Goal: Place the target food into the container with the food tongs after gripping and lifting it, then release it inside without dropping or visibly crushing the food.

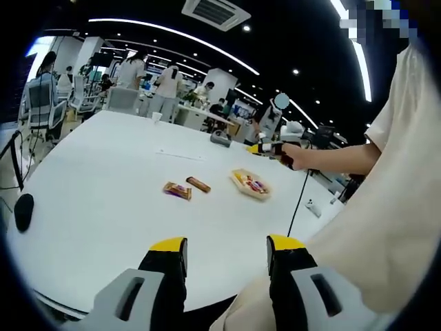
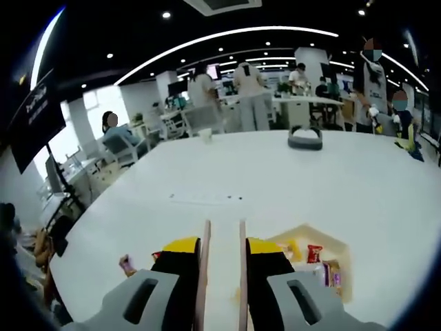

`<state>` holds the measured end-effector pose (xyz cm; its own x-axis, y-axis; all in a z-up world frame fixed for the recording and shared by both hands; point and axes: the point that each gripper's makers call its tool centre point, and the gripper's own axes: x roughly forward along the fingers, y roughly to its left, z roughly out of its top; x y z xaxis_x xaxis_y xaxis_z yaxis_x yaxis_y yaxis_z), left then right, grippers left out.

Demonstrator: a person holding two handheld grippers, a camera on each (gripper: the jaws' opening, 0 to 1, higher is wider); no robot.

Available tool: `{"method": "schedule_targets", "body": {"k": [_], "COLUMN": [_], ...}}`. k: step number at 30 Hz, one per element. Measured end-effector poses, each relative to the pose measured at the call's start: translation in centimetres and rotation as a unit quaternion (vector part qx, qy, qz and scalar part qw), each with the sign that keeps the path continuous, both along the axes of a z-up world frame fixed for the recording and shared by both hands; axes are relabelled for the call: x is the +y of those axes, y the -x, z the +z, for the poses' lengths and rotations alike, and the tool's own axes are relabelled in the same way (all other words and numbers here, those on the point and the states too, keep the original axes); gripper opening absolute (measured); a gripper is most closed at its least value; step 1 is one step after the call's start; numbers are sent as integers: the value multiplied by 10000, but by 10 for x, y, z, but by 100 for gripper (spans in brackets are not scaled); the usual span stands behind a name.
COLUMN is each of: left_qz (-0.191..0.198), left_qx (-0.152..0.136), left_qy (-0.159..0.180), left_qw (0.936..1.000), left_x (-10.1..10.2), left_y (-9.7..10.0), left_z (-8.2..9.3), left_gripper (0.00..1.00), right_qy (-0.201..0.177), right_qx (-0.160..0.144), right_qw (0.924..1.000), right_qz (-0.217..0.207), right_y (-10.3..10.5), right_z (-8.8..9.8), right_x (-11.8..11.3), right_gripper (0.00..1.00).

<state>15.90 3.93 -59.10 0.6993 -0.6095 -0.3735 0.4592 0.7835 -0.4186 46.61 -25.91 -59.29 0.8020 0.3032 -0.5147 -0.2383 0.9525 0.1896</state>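
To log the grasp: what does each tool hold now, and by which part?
Right tool clamps the food tongs across both arms, tips forward. Left tool is open, holding nothing.

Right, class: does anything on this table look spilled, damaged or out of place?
Nothing stands out. Two snack bars lie flat on the table beside the tray, which sits level with wrapped snacks inside. No spills show.

Open-plan office: black ceiling (image 1: 289, 41) with curved light strips (image 2: 227, 38), ceiling vent (image 1: 215, 12), white tabletop (image 1: 103, 186), desks and chairs (image 1: 41, 103) behind.
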Motion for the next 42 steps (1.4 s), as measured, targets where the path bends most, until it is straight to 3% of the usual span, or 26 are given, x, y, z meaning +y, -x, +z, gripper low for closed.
{"method": "schedule_targets", "body": {"k": [17, 24, 42], "left_qz": [543, 824, 1332], "left_qx": [54, 99, 157], "left_qy": [-70, -102, -147], "left_qw": [9985, 9965, 9909], "left_x": [17, 26, 36], "left_y": [11, 20, 35], "left_z": [3, 2, 3], "left_gripper": [46, 46, 46], "right_qy": [-83, -105, 3], "right_qx": [340, 484, 775], "right_qw": [9962, 9926, 9839], "right_qz": [799, 1107, 1612], "right_y": [-4, -24, -28], "right_z": [-28, -53, -92], "right_x": [75, 90, 124], "right_gripper": [25, 25, 26]}}
